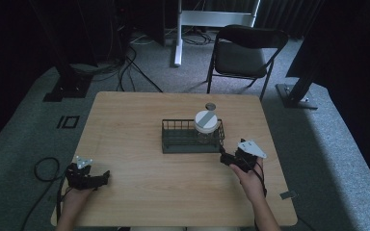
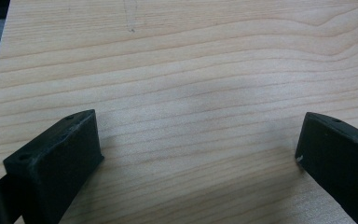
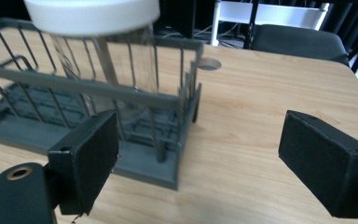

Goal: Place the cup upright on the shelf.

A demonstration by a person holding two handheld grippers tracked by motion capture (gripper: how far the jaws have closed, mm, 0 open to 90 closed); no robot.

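A light wooden table (image 1: 139, 139) carries a dark wire basket (image 1: 180, 138) near its far middle.

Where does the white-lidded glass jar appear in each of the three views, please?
High view: the jar stands at the right end of the wire basket, mid-table, ahead of the right gripper.
Left gripper view: not in it; bare wooden table between open jaws.
Right gripper view: jar at upper left, behind the basket wires.
Shared landmark: the wooden table.
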